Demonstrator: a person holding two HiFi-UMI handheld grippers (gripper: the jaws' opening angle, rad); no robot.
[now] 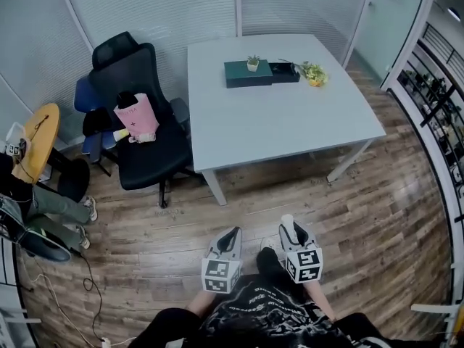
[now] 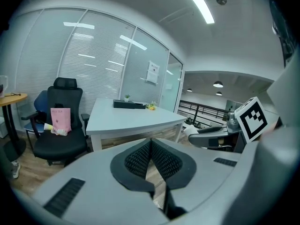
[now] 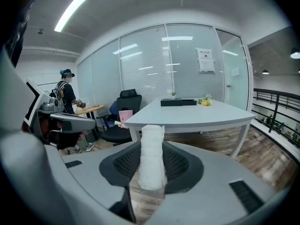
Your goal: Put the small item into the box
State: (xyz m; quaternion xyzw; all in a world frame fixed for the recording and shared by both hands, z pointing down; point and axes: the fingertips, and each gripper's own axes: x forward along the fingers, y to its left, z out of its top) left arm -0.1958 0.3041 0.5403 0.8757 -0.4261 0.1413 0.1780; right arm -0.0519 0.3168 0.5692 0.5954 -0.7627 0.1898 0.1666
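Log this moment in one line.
right gripper shut on white item | left gripper shut, empty | dark box on table, ahead

The floor (image 1: 145, 267) is glossy wood, the table (image 1: 290, 122) smooth matt grey, the white roll (image 3: 152, 156) soft and fibrous.

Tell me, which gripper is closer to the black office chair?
Left. The black office chair stands ahead and to the person's left: the left gripper is on that side, the right gripper beyond it, farther away.
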